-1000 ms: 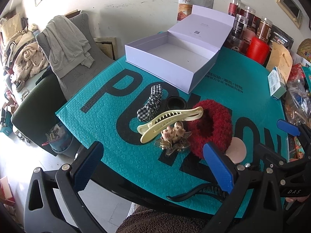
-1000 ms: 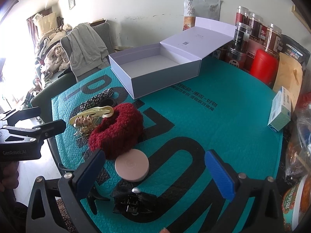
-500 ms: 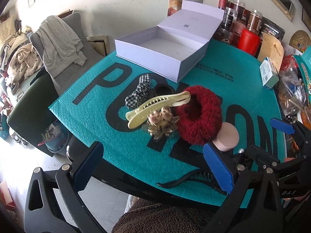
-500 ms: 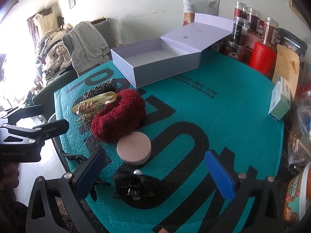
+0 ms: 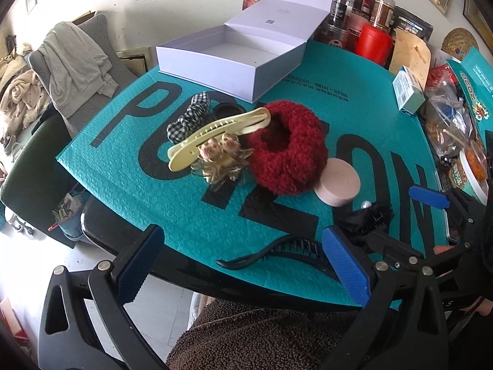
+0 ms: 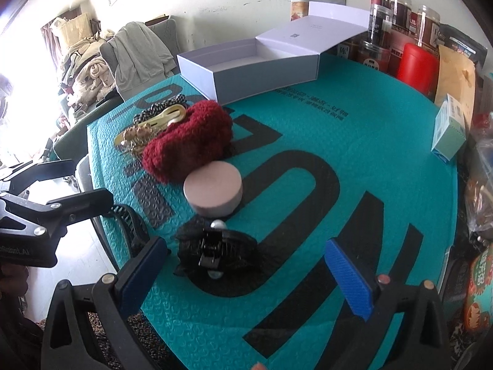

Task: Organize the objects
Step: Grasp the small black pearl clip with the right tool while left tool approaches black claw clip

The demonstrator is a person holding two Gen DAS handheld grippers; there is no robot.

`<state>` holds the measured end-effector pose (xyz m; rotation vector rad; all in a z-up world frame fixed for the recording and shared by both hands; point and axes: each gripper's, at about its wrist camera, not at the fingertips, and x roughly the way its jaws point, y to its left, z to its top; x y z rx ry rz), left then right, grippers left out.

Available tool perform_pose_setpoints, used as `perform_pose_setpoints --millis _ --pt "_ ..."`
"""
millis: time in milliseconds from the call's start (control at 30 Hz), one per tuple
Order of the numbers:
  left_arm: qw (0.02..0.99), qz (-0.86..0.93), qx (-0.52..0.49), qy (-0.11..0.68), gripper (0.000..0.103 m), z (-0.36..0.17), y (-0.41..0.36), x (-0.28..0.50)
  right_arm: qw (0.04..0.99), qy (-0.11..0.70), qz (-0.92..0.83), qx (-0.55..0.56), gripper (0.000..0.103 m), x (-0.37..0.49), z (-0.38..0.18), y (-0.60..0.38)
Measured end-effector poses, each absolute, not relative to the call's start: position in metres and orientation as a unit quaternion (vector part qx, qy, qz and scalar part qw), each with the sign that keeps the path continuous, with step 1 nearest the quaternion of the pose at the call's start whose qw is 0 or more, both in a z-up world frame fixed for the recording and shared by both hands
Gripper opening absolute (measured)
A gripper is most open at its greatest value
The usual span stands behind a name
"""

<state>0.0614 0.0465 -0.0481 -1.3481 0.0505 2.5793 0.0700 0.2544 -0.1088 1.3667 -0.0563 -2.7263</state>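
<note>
An open white box point(image 5: 234, 58) stands at the far side of the teal mat point(image 5: 129, 185); it also shows in the right wrist view point(image 6: 246, 64). In front of it lie a checked scrunchie point(image 5: 188, 114), a cream hair clip point(image 5: 215, 132), a gold claw clip point(image 5: 220, 160), a red fluffy scrunchie point(image 5: 289, 151), a pink round case point(image 5: 337, 182), a black bow clip point(image 6: 215, 249) and a long black clip point(image 5: 277, 252). My left gripper point(image 5: 243, 268) is open and empty above the long black clip. My right gripper point(image 6: 246, 277) is open and empty just short of the black bow clip.
Jars point(image 5: 348, 9), a red canister point(image 5: 372, 43), a brown bag point(image 5: 409, 52), a small teal carton point(image 5: 408, 91) and snack packs point(image 5: 450, 129) crowd the back right. A chair draped with grey clothes point(image 5: 74, 64) stands left. The table edge point(image 5: 101, 240) is close below my left gripper.
Both grippers have moved forward and lower toward the table; the objects appear larger and nearer. Nothing on the mat has moved, and both grippers stayed open.
</note>
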Motion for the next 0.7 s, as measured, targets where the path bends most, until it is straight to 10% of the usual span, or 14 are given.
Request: perform_pose_setpoints --millis 700 --pt "0.184 0.838 -0.513 0.015 0.102 -0.087 0.072 0.056 0.049 -0.007 -0.887 0.458 0.073 0.066 -0.124 0.255"
